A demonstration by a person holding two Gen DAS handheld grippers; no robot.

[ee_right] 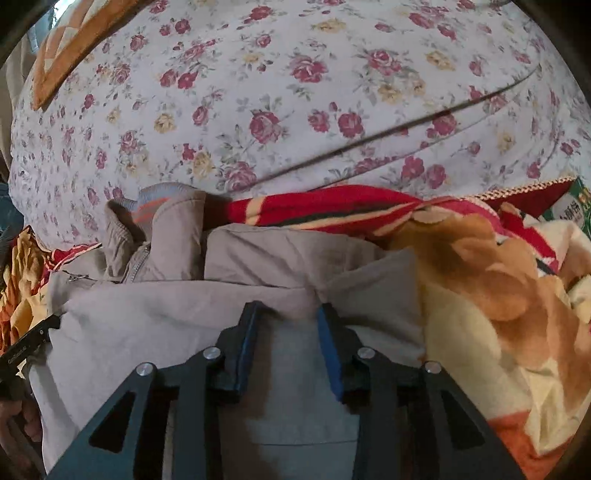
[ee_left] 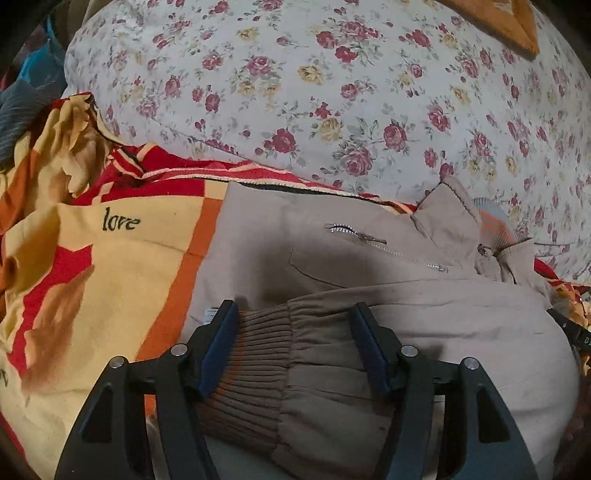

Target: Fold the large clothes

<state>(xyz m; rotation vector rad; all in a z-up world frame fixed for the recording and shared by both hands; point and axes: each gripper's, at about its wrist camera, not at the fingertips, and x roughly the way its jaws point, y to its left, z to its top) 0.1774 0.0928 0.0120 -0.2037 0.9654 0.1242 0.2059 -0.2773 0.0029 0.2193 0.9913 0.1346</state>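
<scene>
A large beige jacket (ee_left: 317,236) with a zip pocket (ee_left: 384,247) and ribbed collar lies on a blanket. Its sleeve is folded across the body. My left gripper (ee_left: 295,317) is open, its jaws either side of the brown ribbed cuff (ee_left: 255,354) and sleeve end, above or resting on them. In the right wrist view the jacket (ee_right: 155,317) fills the foreground. My right gripper (ee_right: 286,314) is open partway, its jaws over a fold of the jacket cloth, not clamped. The left gripper's edge shows at the far left of the right wrist view (ee_right: 29,347).
A red, yellow and orange blanket (ee_left: 92,266) printed "love" lies under the jacket and bunches up at the right (ee_right: 498,295). Behind is a floral quilt (ee_left: 332,92) (ee_right: 295,92). An orange cushion (ee_left: 509,18) sits at the back.
</scene>
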